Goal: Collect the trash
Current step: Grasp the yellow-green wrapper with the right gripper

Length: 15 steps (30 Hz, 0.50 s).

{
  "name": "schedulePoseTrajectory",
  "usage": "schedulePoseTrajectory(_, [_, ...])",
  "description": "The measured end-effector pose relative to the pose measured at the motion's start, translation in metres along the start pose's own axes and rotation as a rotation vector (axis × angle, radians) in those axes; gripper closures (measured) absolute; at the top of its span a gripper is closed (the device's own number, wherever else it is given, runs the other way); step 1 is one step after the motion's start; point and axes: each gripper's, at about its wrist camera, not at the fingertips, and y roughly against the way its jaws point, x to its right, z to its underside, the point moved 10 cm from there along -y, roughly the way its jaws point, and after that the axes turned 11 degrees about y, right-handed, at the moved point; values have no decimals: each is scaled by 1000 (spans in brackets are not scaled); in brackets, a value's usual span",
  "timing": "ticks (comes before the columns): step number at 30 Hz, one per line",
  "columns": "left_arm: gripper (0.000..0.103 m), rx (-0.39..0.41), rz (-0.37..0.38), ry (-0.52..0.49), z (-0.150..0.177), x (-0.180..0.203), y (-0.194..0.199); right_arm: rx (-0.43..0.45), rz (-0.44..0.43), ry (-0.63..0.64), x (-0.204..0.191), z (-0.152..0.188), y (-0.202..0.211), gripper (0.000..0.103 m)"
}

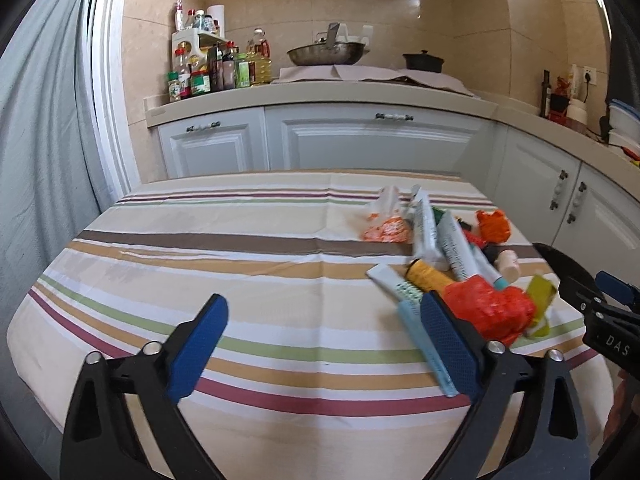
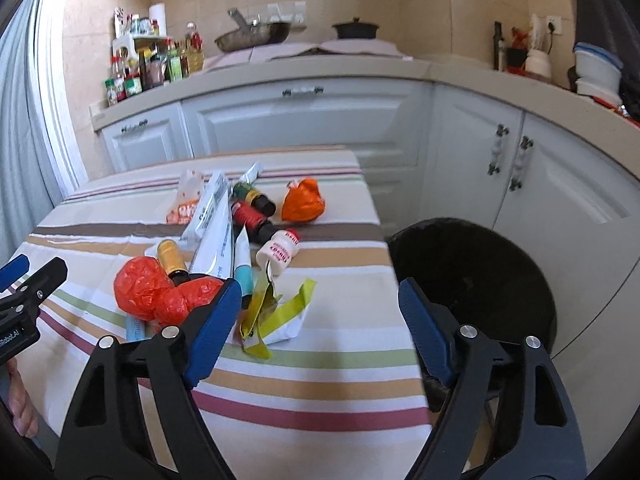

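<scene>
A pile of trash lies on the striped table. It holds a crumpled red plastic bag, an orange bag, white tubes, dark bottles, a small white bottle and a yellow wrapper. My left gripper is open over bare cloth, left of the pile, its right finger beside the red bag. My right gripper is open above the table's right edge, with the yellow wrapper lying below its left finger. Neither holds anything.
A black bin stands on the floor against the table's right edge. White cabinets and a counter with bottles and a pan run behind and to the right. A curtain hangs at the left.
</scene>
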Motion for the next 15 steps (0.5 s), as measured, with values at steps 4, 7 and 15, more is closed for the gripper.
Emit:
schedulePoseTrajectory(4, [38, -57, -9, 10, 6, -8, -15, -52, -25, -2, -5, 2, -14, 30])
schedulePoseTrajectory(7, [43, -72, -14, 14, 9, -13, -21, -88, -36, 10, -10, 5, -24, 36])
schedulePoseTrajectory(15, [51, -125, 5, 26, 14, -15, -33, -146, -125, 11, -23, 12, -37, 69])
